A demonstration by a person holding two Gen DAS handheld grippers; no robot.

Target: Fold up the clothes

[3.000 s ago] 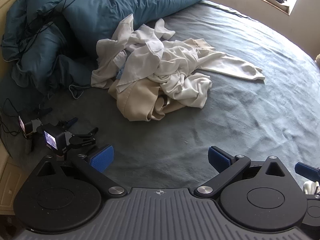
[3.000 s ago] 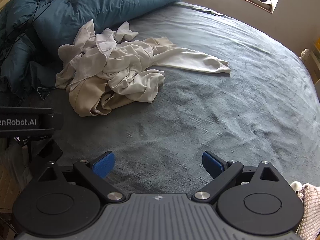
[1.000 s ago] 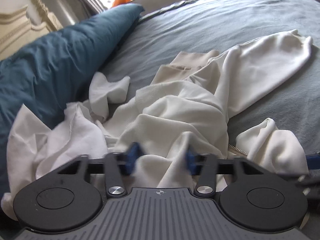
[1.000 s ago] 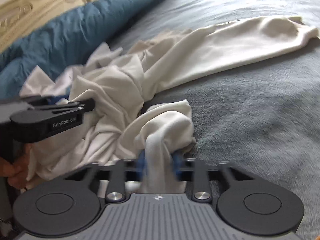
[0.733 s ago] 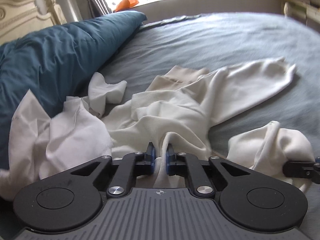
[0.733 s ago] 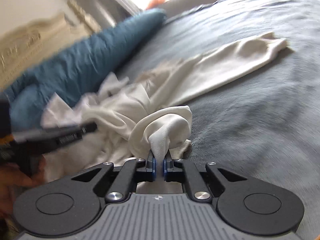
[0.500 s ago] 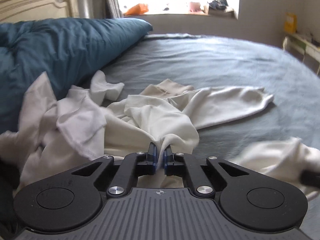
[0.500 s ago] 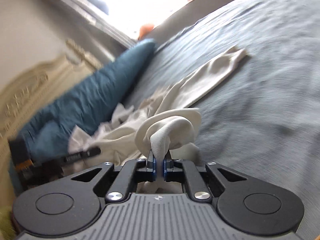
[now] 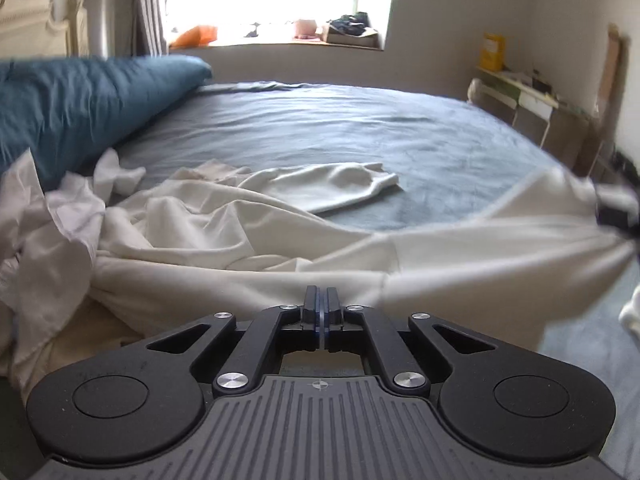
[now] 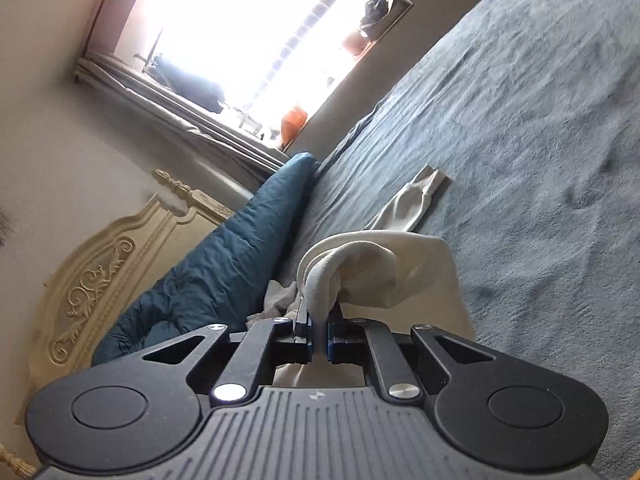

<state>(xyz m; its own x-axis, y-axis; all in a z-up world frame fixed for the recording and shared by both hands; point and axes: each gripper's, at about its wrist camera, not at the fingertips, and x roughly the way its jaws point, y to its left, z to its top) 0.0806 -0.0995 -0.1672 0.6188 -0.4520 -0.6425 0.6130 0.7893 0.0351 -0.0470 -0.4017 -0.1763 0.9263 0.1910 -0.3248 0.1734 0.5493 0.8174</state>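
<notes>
**Cream garment being held between two hand-held grippers above the bed**

Left wrist view: The left hand-held gripper (image 9: 321, 312) is standing with its blue pads nearly together, and its jaws are opening at this moment. The garment (image 9: 460, 264) is running across just in front of the fingertips; whether a fold is caught between the pads cannot be told, since only a thin slit is showing there. The cloth is stretching from the fingertips toward the right edge, where it is gathering into a bunch at the blurred right hand-held gripper (image 9: 616, 216). One sleeve (image 9: 344, 190) is lying flat on the grey-blue bed (image 9: 360, 128). A heap of white clothes (image 9: 52, 236) is lying at the left, touching the teal duvet (image 9: 80, 100). A bright window (image 9: 276, 0) is showing behind the bed, and a shelf (image 9: 520, 84) is standing by the right wall.

Right wrist view: The picture is tilting strongly. The right hand-held gripper (image 10: 318, 334) is clamping a fold of the garment (image 10: 360, 272), which is bulging in a loop just beyond the pads. The sleeve (image 10: 412, 204) is lying on the bed (image 10: 520, 140) farther off. The duvet (image 10: 240, 264) is lying along the carved cream headboard (image 10: 104, 280), with the window (image 10: 248, 32) above.
</notes>
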